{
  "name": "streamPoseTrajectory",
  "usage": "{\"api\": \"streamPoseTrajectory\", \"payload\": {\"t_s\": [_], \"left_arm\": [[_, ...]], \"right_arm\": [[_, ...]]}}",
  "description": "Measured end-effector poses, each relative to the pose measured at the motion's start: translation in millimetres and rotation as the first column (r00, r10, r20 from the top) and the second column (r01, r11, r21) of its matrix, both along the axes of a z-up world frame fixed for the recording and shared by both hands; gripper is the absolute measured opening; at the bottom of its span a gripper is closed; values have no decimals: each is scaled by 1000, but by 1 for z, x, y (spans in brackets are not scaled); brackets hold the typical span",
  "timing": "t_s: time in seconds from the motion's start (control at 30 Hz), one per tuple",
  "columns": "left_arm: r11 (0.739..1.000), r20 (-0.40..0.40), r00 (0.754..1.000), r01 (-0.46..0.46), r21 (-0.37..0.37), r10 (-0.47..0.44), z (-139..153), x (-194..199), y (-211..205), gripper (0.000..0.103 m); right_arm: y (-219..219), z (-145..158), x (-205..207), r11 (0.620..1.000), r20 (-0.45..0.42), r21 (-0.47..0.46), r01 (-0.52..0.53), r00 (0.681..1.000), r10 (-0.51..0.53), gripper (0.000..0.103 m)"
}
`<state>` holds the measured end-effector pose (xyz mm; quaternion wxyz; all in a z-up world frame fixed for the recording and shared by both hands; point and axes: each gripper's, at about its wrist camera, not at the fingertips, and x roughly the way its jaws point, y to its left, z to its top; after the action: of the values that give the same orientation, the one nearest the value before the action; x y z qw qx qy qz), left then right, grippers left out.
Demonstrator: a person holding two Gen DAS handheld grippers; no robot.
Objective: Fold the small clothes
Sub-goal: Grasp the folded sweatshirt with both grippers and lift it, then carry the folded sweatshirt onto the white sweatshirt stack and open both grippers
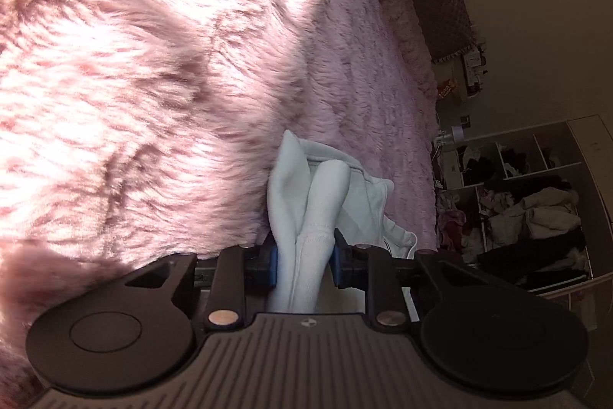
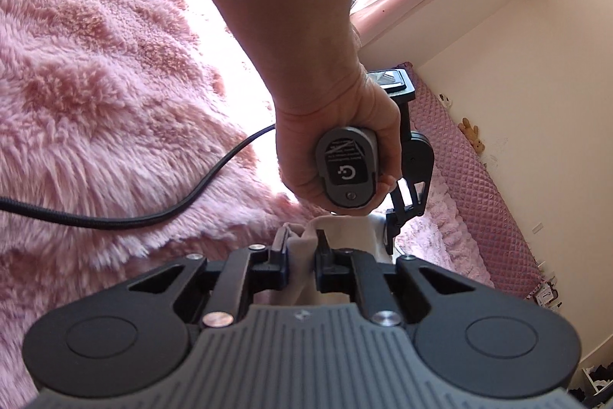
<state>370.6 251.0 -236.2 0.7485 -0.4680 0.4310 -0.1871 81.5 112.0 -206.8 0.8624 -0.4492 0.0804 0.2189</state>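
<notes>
While both grippers pinch the cloth (image 1: 306, 213), I think I am in the middle of a fold, with it lifted off the blanket (image 1: 134, 83). My left gripper (image 1: 304, 265) is squeezed tight on a bunch of the white cloth, which sticks out toward 12 o'clock in its view. My right gripper (image 2: 300, 255) is also closed on a bit of the same pale cloth, low in the middle of its view. My left hand (image 2: 337, 140) is at 12 o'clock from the right gripper, very near it. A black cable (image 2: 153, 213) lies on the blanket at 9 o'clock.

The cloth looks scrunched, not flat. It may be a sock or a small top; I cannot tell from here.

To do this well, I should pull the two grippers gently apart so the cloth goes smooth. Then I should lay it flat on the blanket, keep the edges lined up, and let go only when it rests. I must stay off the cable.
</notes>
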Motion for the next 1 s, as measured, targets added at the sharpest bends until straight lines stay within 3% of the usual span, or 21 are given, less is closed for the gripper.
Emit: {"api": "streamPoseTrajectory", "payload": {"t_s": [0.17,0.43,0.77,1.0], "left_arm": [[999,28,999,-35,-7,35,21,-7,-5,19],[999,59,998,-31,16,30,69,-9,-37,17],[996,135,991,-33,85,22,116,-6,-137,17],[980,184,975,92,179,-125,129,7,-242,17]], "right_arm": [[-11,30,3,996,-10,77,36,999,-36,5],[-54,72,-5,976,-3,184,117,993,-118,5],[-164,103,-8,901,-25,328,285,956,-293,5],[-249,110,-12,818,-27,391,422,893,-449,5]]}}
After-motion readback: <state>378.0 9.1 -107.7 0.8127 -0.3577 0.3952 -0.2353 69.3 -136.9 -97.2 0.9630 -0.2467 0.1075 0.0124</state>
